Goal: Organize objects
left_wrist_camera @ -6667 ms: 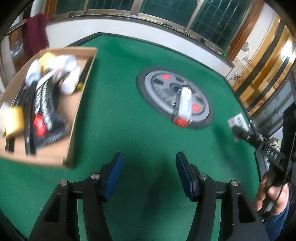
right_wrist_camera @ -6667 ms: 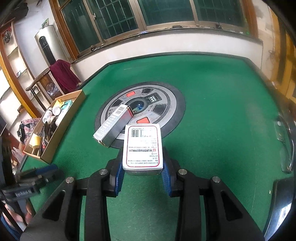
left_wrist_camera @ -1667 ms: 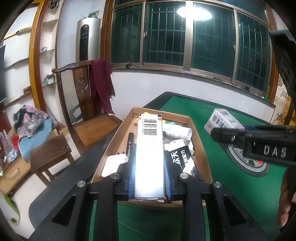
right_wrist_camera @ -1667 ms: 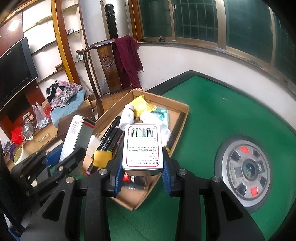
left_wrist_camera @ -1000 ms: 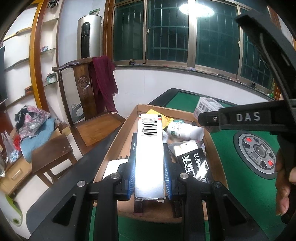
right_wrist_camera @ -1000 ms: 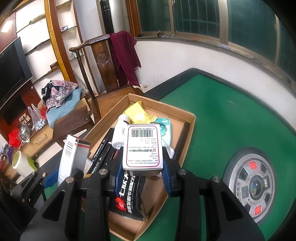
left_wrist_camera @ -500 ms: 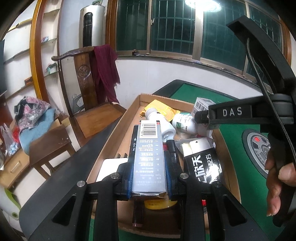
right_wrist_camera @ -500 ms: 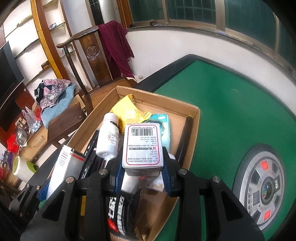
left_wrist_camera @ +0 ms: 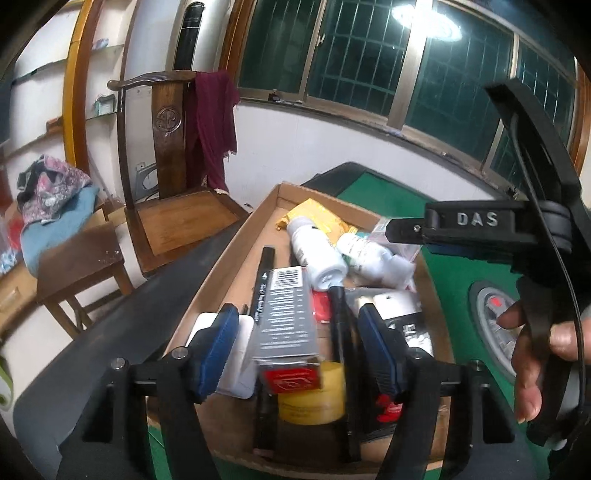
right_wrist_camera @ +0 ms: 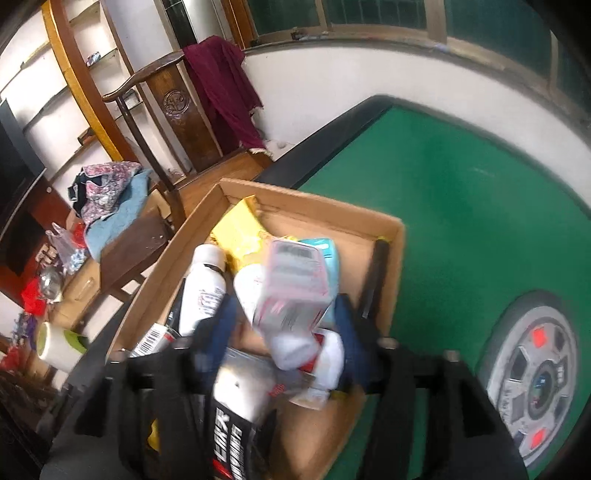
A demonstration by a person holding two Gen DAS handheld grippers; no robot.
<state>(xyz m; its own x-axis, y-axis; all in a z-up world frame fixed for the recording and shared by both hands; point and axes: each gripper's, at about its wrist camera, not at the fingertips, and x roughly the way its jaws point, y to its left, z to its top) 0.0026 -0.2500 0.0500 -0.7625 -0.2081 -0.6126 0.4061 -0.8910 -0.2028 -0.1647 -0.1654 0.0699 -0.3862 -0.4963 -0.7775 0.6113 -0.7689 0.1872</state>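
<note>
Both fisheye views bend straight lines hard toward dark, vignetted rims. In the left wrist view a ceiling lamp's reflection glares in the window at one o'clock; the room is evenly, softly lit. The right wrist view is motion-smeared, worst on the pink-edged box at centre.

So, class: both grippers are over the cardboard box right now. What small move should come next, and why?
Probably lift both grippers straight up and back out of the cardboard box. The left gripper is open, with the grey carton loose between its pads on the pile. The right gripper also looks open, and the white carton is blurred, tilting onto the bottles, so nothing appears left to hold.
</note>
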